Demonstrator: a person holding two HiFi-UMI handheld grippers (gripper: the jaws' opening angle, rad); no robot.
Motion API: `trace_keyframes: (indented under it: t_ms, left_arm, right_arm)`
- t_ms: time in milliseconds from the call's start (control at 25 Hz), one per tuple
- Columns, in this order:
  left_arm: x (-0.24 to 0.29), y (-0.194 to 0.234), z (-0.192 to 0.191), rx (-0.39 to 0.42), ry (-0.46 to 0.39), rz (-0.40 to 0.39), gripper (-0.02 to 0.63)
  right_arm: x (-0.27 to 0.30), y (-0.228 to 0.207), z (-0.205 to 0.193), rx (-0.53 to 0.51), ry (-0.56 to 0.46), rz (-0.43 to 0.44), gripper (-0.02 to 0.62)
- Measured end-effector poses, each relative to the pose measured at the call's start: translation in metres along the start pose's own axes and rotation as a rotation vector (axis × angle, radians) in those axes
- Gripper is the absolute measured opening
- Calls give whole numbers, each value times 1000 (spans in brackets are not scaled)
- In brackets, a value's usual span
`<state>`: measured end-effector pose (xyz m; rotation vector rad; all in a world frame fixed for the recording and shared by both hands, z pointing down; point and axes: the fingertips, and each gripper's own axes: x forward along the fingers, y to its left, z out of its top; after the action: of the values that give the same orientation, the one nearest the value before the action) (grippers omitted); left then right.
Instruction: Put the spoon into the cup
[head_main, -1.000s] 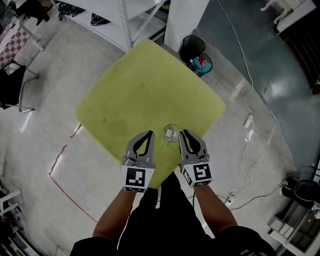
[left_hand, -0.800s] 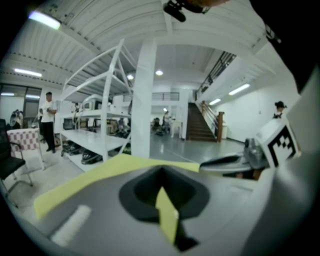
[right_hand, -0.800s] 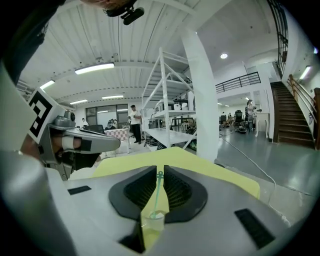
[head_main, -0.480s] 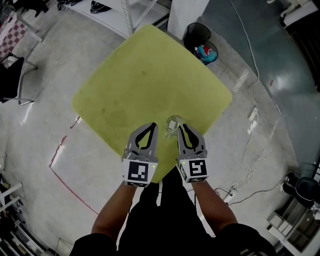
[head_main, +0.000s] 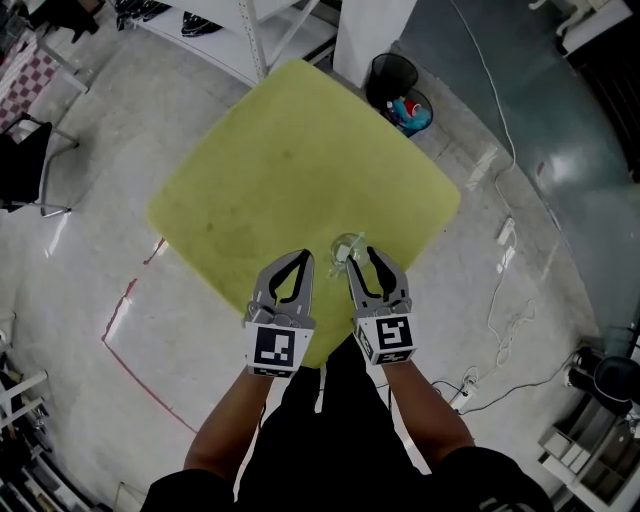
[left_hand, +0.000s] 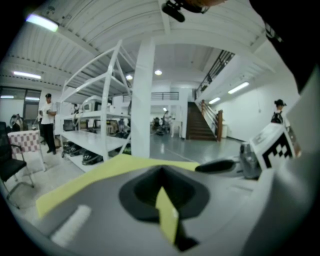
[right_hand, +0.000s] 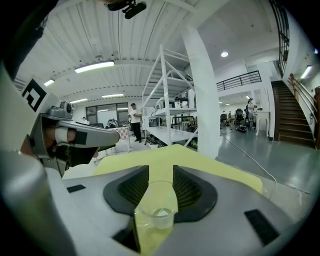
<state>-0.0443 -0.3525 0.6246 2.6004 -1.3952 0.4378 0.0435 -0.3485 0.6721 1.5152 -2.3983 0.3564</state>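
R fingers (right_hand: 192, 187), just spread wide, flank cup (right_hand: 155, 216) w/ spoon (right_hand: 168, 199) inside; L fingers (left_hand: 142, 194) closed, empty; a knock on withdrawal could tip cup.

A small clear plastic cup (right_hand: 156, 214) stands upright on the yellow-green table (head_main: 290, 150), near its front edge. A thin pale-green translucent spoon (right_hand: 169, 199), faintly visible, rests inside it, its handle leaning up and rightward over the rim.
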Motion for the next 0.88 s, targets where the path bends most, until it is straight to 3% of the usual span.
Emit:
trace_keyframes:
  t_ms: [320,600,880]
  left_arm:
    - [-18,-5,25,24,-30,9,6]
    - [-50,-7,53,-20,-99,23,6]
    - [-87,-23,87,-50,-139,20,6]
  right_arm:
    - [-15,12,29,-36,-52,2,117]
    - [-49,31,81,-68,-165,-5,42]
    - [-98,45,133,-100,-250,20,9]
